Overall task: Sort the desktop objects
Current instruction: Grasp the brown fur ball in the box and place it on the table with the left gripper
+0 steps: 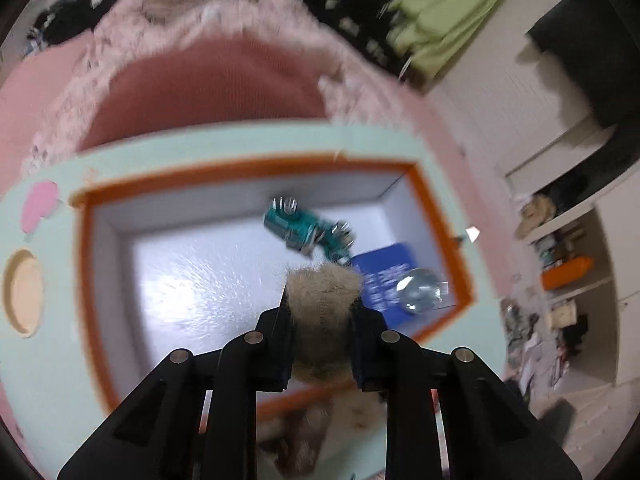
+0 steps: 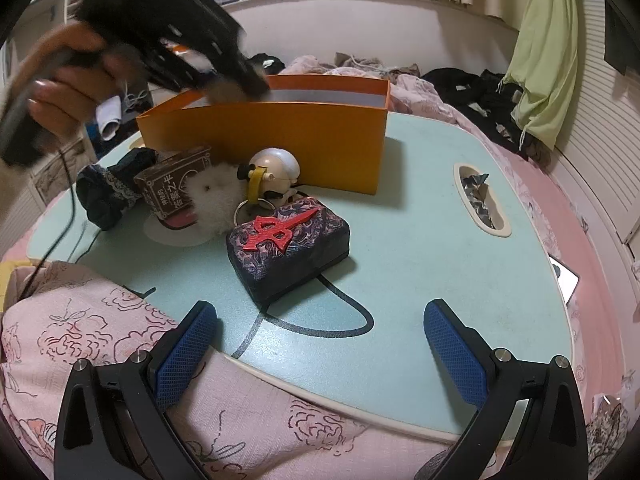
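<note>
A: Nearest the lens of the left wrist camera, the left tool (image 1: 322, 312) has its fingers pressed against a tan fur ball (image 1: 324, 296), one on each side.

B: And where is it hanging?

A: Over the open orange box (image 1: 440, 208) on the pale green worktop (image 2: 420, 240). Inside the box lie a teal toy car (image 1: 308, 230), a blue card (image 1: 386, 276) and a clear round piece (image 1: 420, 290).

B: The other side?

A: Right tool (image 2: 320, 344), fingers wide apart with nothing between them, at the near edge of the worktop above a pink quilt (image 2: 80, 344).

B: What sits outside the box?

A: A dark patterned case (image 2: 288, 248) with a red ornament (image 2: 280, 230) on top, a white fluffy ball (image 2: 214, 200), a brown card box (image 2: 176, 184), a dark cloth bundle (image 2: 108, 188) and a round-headed figurine (image 2: 276, 170).
</note>
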Demonstrator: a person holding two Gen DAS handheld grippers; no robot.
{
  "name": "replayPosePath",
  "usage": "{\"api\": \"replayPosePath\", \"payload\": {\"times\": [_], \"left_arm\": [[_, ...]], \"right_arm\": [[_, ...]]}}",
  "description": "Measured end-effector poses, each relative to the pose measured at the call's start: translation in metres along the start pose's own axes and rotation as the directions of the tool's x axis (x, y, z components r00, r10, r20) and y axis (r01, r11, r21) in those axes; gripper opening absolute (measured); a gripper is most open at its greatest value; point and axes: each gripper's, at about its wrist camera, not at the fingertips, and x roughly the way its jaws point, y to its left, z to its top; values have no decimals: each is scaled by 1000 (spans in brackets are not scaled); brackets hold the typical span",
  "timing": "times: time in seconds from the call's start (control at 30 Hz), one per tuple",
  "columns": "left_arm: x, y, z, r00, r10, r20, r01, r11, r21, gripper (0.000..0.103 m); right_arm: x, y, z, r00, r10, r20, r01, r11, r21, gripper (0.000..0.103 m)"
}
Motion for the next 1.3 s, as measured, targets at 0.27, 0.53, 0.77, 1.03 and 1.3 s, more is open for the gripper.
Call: {"api": "replayPosePath", "payload": {"times": [0.27, 0.53, 0.77, 1.03, 1.3], "left_arm": [[-44, -36, -62, 997, -73, 29, 69, 988, 136, 24], [-11, -58, -115, 999, 40, 31, -47, 958, 284, 32], [-53, -43, -132, 970, 80, 231, -129, 969, 209, 75], [-67, -16, -190, 926, 260, 273, -318, 927, 198, 81], [-15, 1, -184, 944, 296, 144, -319, 931, 177, 84]], "right_arm": [[0, -1, -1, 1000, 0, 0, 0, 1000, -1, 103], [0, 0, -3, 1000, 0, 1, 0, 1000, -1, 103], [0, -1, -4, 1000, 2, 1, -2, 1000, -2, 103], [0, -1, -5, 1000, 2, 1, -2, 1000, -2, 103], [0, -2, -6, 1000, 2, 0, -2, 1000, -2, 103]]}}
